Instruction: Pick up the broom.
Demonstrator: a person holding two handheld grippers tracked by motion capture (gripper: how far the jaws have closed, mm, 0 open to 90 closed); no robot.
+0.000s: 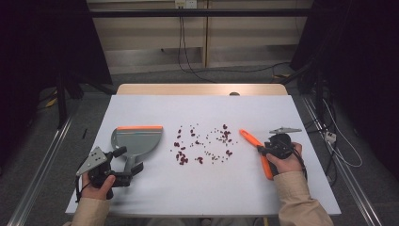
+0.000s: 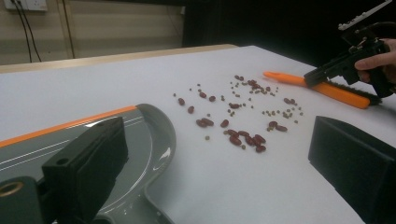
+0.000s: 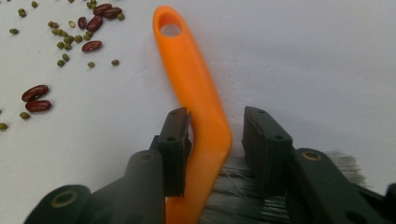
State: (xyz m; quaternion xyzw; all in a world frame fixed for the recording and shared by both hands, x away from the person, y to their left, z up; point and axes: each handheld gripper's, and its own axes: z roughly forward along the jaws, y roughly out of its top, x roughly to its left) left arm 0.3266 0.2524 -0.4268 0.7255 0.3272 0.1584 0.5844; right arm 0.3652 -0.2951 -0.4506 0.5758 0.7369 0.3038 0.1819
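Beans (image 1: 203, 143) lie loose on the white bench (image 1: 197, 188), between the grey pan (image 1: 137, 140) and my brush (image 1: 256, 146). From the left gripper (image 2: 224, 177), I see its fingers spread wide beside the smooth pan. From the right gripper (image 3: 217, 140), my fingers straddle the orange handle, not squeezing yet. Next I think I must pinch it.

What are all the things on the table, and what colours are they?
Dustpan: one, grey with an orange edge, left side of the table.
Brush: one, orange handle, grey bristles, right side.
Beans: many, dark red and small green, scattered between dustpan and brush.
Table: one, white top.
Left gripper: one, black, open, at the dustpan's handle.
Right gripper: one, black, open, jaws either side of the brush.
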